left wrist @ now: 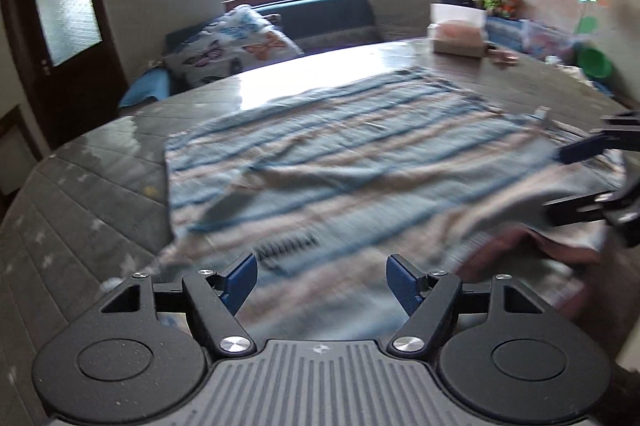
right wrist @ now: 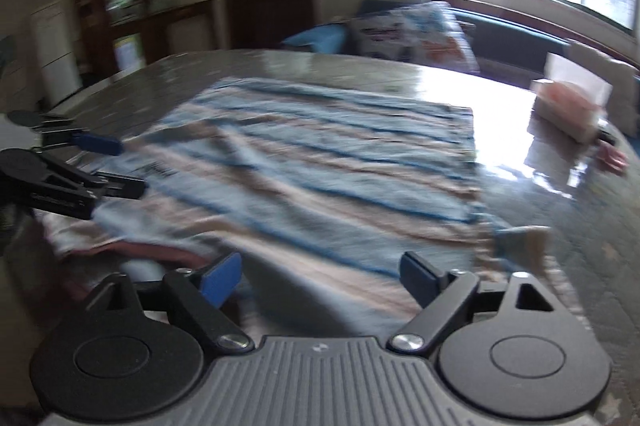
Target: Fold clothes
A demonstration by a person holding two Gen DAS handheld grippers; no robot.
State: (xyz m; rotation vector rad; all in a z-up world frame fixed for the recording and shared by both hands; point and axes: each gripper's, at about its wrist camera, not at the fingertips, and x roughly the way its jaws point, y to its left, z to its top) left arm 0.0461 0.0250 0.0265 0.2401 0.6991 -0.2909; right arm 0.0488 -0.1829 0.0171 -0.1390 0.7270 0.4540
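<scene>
A blue and beige striped garment lies spread flat on the table. My left gripper hovers open over its near edge, with nothing between the blue pads. My right gripper is also open over the near edge, its pads apart and bare. Each gripper shows in the other's view: the right gripper at the right side, the left gripper at the left side, both open above the cloth. A pink-maroon piece of cloth peeks out under the striped one near the front. Both views are blurred.
A tissue box stands on the far part of the table. Behind it is a bench with a butterfly pillow under a bright window. A dark door is at the left and a green bowl at the right.
</scene>
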